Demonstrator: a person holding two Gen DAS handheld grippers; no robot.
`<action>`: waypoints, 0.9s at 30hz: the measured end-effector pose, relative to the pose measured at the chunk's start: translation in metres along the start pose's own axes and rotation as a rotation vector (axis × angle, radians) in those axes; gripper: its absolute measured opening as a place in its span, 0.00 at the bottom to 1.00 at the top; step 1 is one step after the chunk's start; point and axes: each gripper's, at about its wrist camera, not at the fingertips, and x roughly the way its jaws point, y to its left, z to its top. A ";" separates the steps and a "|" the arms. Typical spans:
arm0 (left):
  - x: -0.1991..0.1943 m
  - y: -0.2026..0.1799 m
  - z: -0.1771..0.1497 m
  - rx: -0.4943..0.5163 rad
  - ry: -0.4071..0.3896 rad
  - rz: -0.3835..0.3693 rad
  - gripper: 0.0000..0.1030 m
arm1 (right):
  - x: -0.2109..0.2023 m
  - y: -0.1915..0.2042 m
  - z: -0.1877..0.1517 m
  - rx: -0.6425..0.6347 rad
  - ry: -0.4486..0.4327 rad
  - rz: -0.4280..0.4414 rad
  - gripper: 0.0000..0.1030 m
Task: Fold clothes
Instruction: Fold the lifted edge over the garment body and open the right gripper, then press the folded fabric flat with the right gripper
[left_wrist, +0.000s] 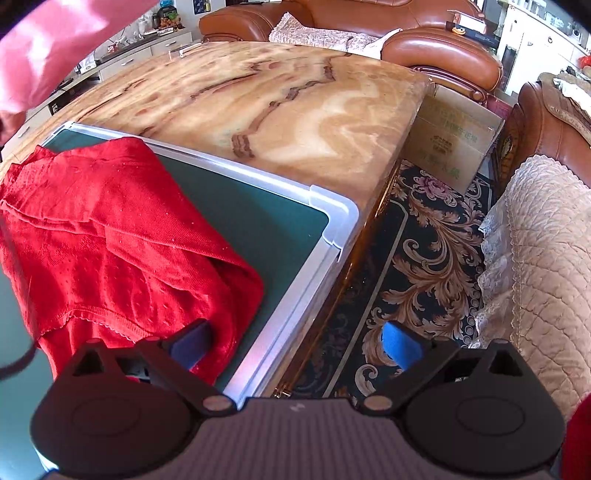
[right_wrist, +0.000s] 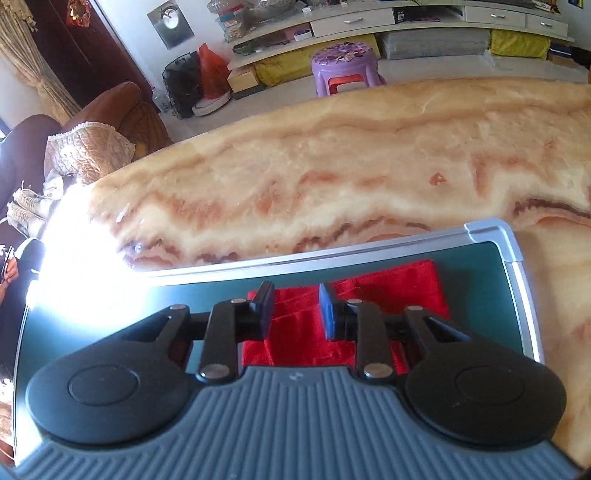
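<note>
One garment: red knit top on green board, desk, left of frame; long axis runs upper left to lower right.
Left gripper: wide, empty.
Right gripper: narrow gap, pads clear of cloth.

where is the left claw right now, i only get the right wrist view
Observer: The left claw is wide open and holds nothing.
Operator: is it over the cloth
Observer: Only one fingertip is over the red garment, at its lower edge. The other is out past the edge of the table, above the patterned carpet.
Operator: how does the cloth lie on that side
Observer: It is rumpled, with overlapping layers, and stops short of the silver frame of the green board.
</note>
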 end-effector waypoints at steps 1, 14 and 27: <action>0.000 -0.001 0.000 0.004 0.000 0.002 0.98 | -0.003 -0.001 -0.002 -0.020 0.007 0.005 0.30; 0.001 0.003 0.001 -0.011 0.001 -0.011 0.99 | 0.022 -0.021 -0.006 -0.139 0.010 -0.124 0.31; 0.000 0.005 0.004 -0.037 0.003 -0.023 0.99 | 0.018 -0.005 -0.017 -0.260 -0.068 -0.052 0.01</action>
